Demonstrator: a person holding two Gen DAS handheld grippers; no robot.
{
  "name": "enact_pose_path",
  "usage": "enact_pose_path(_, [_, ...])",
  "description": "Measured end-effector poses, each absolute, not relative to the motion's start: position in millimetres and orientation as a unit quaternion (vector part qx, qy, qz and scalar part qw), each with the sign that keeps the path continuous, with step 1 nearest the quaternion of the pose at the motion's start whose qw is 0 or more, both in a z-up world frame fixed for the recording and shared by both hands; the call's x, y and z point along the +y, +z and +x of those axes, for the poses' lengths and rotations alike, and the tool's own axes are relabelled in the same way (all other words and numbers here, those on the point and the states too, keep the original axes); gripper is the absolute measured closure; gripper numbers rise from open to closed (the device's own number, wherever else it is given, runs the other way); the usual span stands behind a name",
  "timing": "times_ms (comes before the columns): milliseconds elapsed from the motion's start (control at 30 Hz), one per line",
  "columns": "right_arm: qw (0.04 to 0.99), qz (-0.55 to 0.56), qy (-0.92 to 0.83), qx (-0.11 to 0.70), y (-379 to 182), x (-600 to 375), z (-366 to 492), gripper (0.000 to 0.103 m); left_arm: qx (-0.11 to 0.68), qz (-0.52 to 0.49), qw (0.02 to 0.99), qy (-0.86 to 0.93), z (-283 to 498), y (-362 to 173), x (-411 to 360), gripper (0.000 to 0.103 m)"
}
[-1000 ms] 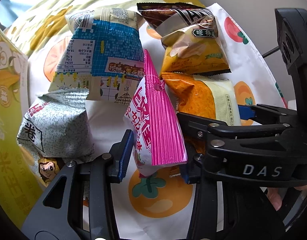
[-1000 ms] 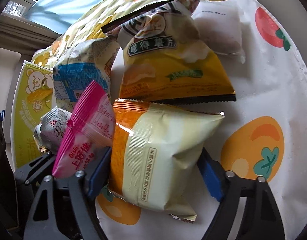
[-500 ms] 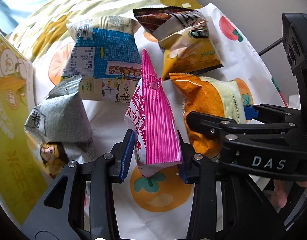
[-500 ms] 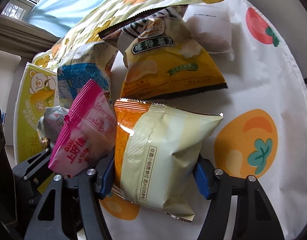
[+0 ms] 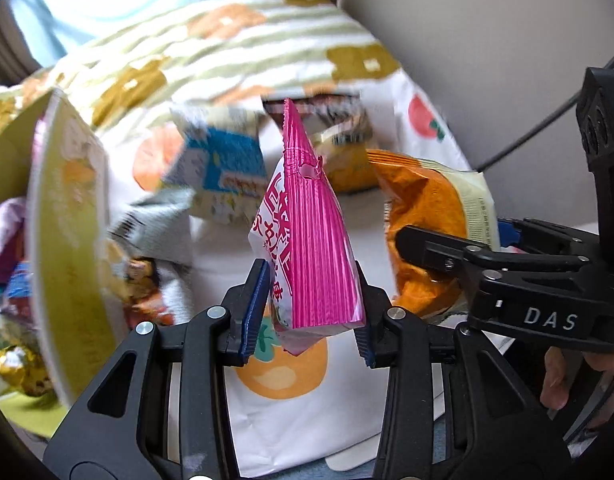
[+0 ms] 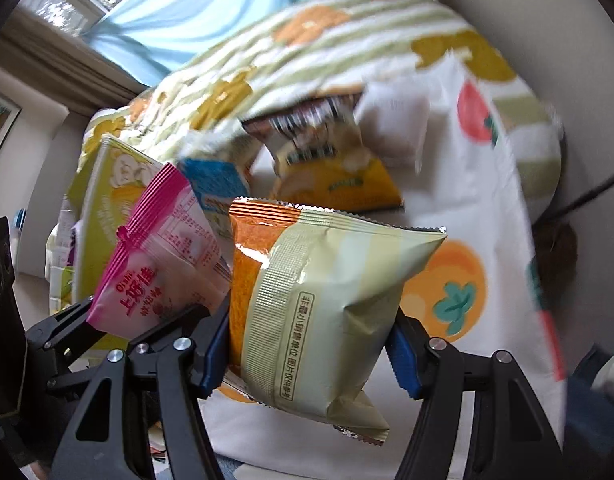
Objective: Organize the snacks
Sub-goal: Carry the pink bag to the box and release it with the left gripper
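My left gripper (image 5: 309, 316) is shut on a pink striped snack bag (image 5: 311, 248), which stands upright between the blue pads, lifted off the cloth. The right wrist view shows the same pink bag (image 6: 159, 264) at the left. My right gripper (image 6: 309, 354) is shut on an orange-and-cream snack bag (image 6: 319, 300), also held above the cloth. In the left wrist view that orange bag (image 5: 423, 216) hangs at the right, beside the pink one. The two grippers sit close side by side.
On the fruit-print cloth (image 5: 283, 376) lie a blue-and-white bag (image 5: 223, 164), a yellow-and-brown chip bag (image 6: 331, 168), a grey bag with a monkey picture (image 5: 155, 232) and a white packet (image 6: 391, 124). A yellow-green carton (image 5: 67, 240) with snacks inside stands at the left. A person's hand (image 5: 555, 380) shows at lower right.
Both grippers have risen, carrying the pink and orange bags up off the cloth. The right jaws narrowed onto the orange bag. The carton at the left has come further into view.
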State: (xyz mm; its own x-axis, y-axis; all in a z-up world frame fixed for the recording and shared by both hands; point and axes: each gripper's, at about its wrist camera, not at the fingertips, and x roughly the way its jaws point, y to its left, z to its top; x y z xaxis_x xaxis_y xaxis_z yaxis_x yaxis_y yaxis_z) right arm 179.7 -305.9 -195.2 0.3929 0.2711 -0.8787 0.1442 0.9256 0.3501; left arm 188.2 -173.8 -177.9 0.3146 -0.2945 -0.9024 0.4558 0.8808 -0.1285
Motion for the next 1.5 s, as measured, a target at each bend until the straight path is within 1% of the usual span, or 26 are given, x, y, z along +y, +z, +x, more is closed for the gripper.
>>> enact_pose_path(300, [0.862,0.126,0.104,0.48,-125.8,-288.2,177.0,0.041,0.462,0.028,0.871,-0.166,174.9,-101.4,-121.7,0.068])
enact_pose_path(433, [0.871,0.115,0.137,0.457,-100.8,-269.2,184.6,0.041,0.44,0.014,0.888,-0.135,181.9,-78.1,-92.1,0.068])
enact_pose_path(500, [0.876,0.101,0.154,0.446,-89.6,-251.3,192.8,0.041,0.426,0.002,0.897,-0.118,186.0,-64.1,-68.5,0.07])
enact_pose_path(633, [0.877,0.087,0.184,0.435,-76.6,-218.7,211.2,0.041,0.413,-0.004,0.906,-0.089,198.1,-49.3,-26.5,0.072])
enact_pose_path(700, [0.874,0.088,0.206,0.432,-73.8,-196.8,222.5,0.041,0.435,-0.019,0.897,-0.071,207.9,-53.0,-1.0,0.076])
enact_pose_path(767, [0.868,0.091,0.214,0.438,-76.5,-179.1,232.8,0.041,0.441,-0.048,0.892,-0.089,207.8,-51.9,19.7,0.077])
enact_pose_path(900, [0.86,0.121,0.207,0.45,-85.1,-174.8,244.6,0.041,0.46,-0.032,0.883,-0.092,216.7,-60.8,29.5,0.077])
enact_pose_path(1000, [0.855,0.132,0.193,0.462,-93.9,-177.1,250.7,0.041,0.479,-0.036,0.871,-0.105,227.2,-75.2,26.7,0.076])
enact_pose_path(1167, [0.85,0.145,0.182,0.472,-100.2,-185.6,252.6,0.041,0.508,0.0,0.854,-0.111,224.0,-100.5,4.4,0.076])
enact_pose_path(1233, [0.85,0.146,0.18,0.474,-101.7,-188.6,253.8,0.041,0.521,-0.002,0.846,-0.113,221.2,-112.6,-2.0,0.075])
enact_pose_path(1367, [0.848,0.15,0.179,0.477,-105.8,-197.6,253.4,0.041,0.531,-0.015,0.839,-0.115,216.2,-126.5,-11.0,0.075])
enact_pose_path(1500, [0.845,0.151,0.178,0.481,-111.3,-208.8,251.5,0.041,0.534,-0.002,0.838,-0.108,211.8,-133.8,-24.2,0.074])
